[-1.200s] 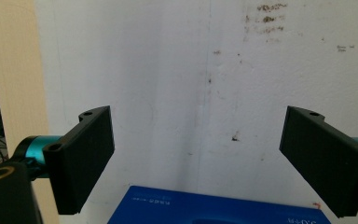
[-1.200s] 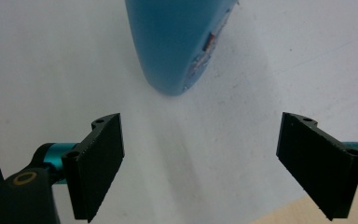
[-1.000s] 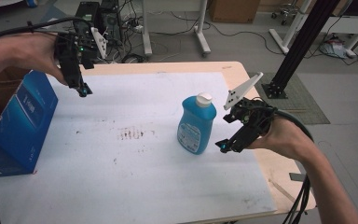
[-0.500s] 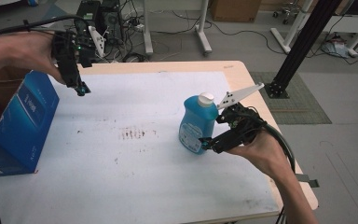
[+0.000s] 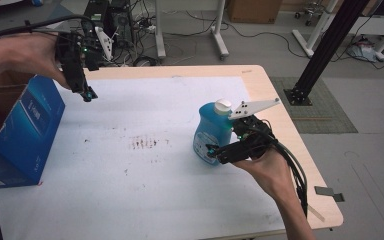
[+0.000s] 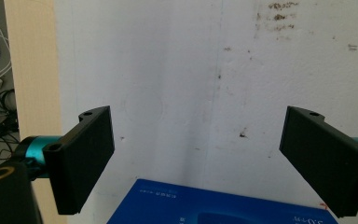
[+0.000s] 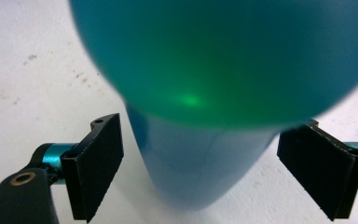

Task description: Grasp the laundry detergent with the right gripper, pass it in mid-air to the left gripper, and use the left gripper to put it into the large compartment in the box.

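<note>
Blue plastic bottle (image 5: pixel 214 131) upright at the table's (image 5: pixel 180 200) right, right gripper (image 5: pixel 215 152) low against it. Left gripper (image 6: pixel 196 158): spread, hovering over the blue box (image 6: pixel 223 205). Right gripper view: jaws apart around the body, not pinching. Probably slick, heavy; best gripped mid-body.

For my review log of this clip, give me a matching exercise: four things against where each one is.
Things:
1. blue bottle
2. blue box
3. left tongs
4. right tongs

Places:
A. open, raised over the table's far left part
B. at the table's left edge
C. open, jaws either side of the bottle's lower body
D. upright on the white sheet, right of centre

Pairs: 1-D, 2-B, 3-A, 4-C
</note>
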A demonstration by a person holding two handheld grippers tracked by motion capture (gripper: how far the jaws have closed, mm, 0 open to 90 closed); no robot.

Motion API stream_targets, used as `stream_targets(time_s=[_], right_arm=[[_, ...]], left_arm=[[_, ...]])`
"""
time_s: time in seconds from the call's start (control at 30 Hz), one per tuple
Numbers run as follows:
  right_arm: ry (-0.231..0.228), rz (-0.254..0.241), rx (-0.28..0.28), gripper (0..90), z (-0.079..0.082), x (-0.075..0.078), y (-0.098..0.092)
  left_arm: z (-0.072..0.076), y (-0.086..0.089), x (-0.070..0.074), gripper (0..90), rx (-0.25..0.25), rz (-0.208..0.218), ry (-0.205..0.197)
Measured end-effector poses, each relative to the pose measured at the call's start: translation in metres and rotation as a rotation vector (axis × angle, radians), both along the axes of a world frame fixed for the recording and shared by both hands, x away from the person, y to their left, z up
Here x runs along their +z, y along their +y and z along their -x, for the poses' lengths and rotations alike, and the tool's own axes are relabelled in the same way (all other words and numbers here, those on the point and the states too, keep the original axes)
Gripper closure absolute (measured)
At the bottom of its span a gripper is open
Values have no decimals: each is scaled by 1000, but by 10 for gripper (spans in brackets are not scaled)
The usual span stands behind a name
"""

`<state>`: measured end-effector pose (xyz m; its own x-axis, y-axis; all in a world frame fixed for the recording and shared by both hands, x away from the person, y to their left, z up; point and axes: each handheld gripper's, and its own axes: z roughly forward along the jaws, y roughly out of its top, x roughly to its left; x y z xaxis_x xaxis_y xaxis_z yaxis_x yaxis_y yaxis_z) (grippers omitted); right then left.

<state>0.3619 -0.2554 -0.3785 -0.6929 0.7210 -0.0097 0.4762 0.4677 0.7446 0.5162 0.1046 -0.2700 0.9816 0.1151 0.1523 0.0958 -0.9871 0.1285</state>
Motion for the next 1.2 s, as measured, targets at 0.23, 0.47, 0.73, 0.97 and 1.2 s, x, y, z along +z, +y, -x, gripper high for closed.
stream_targets(time_s=[0.23,0.47,0.73,0.97,1.2], right_arm=[[-10,-21,-23,136,-2,-4,5],[-42,-39,-58,136,0,-6,6],[-66,-61,-69,137,0,-8,8],[-87,-75,-84,139,-1,-10,9],[-92,-89,-86,158,-1,-9,8]], left_arm=[[0,3,0,101,8,2,-3],[0,6,0,100,16,6,-5],[0,8,0,100,21,11,-4],[-1,8,0,101,22,14,-10],[-1,8,1,101,25,15,-11]])
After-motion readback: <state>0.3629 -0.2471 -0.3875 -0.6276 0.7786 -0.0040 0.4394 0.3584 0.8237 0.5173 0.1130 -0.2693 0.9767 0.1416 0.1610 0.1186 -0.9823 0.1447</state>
